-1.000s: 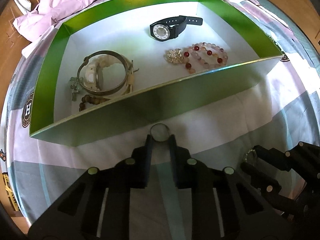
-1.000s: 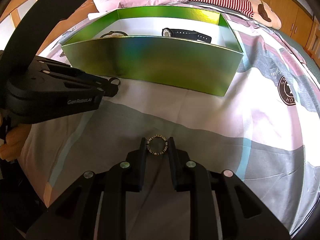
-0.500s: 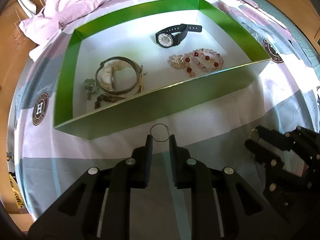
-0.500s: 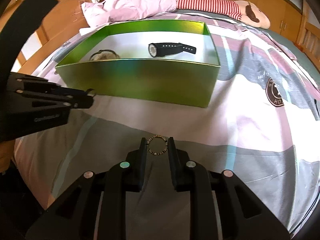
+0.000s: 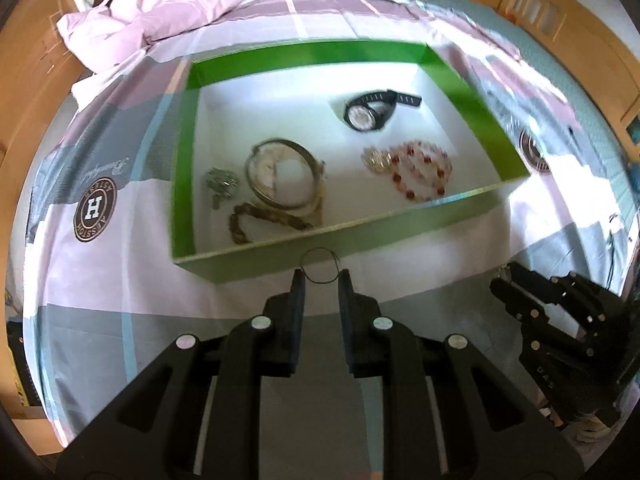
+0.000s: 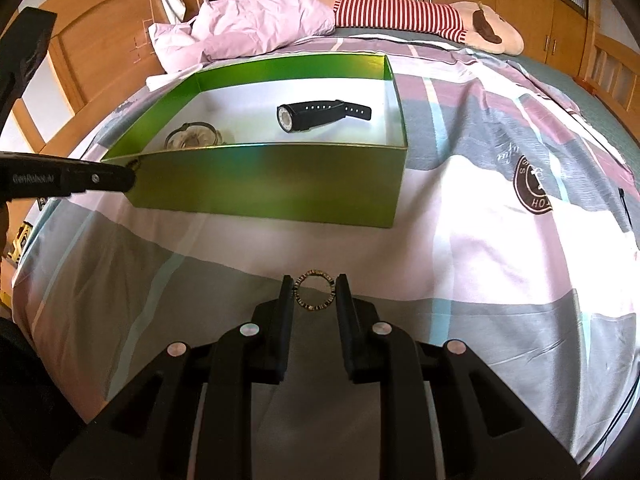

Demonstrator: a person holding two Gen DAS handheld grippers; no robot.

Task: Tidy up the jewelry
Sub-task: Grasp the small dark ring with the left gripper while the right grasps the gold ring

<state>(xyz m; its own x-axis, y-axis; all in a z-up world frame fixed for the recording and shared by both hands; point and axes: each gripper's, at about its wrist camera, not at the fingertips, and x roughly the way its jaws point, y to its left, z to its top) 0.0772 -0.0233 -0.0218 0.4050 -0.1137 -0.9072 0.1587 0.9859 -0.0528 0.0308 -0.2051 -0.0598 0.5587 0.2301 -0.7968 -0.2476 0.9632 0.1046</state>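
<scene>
A green box (image 5: 182,168) with a white floor lies on the bed; it also shows in the right wrist view (image 6: 280,184). Inside are a black watch (image 5: 370,110), a red and pink bead bracelet (image 5: 422,174), a metal bangle (image 5: 282,178) over a pale watch, a brown bead string (image 5: 260,220) and small brooches. My left gripper (image 5: 320,276) is shut on a thin wire ring (image 5: 320,266), held in the air before the box's near wall. My right gripper (image 6: 314,292) is shut on a gold and black ring (image 6: 314,290) above the bedsheet.
The patchwork bedsheet (image 6: 500,240) covers the bed. A pink crumpled quilt (image 6: 256,24) and a striped plush toy (image 6: 420,16) lie behind the box. Wooden bed rails and cupboards surround the bed. The right gripper shows at the lower right of the left wrist view (image 5: 560,320).
Both grippers have risen above the bed with their rings still held. The left gripper now looks down into the box from higher up.
</scene>
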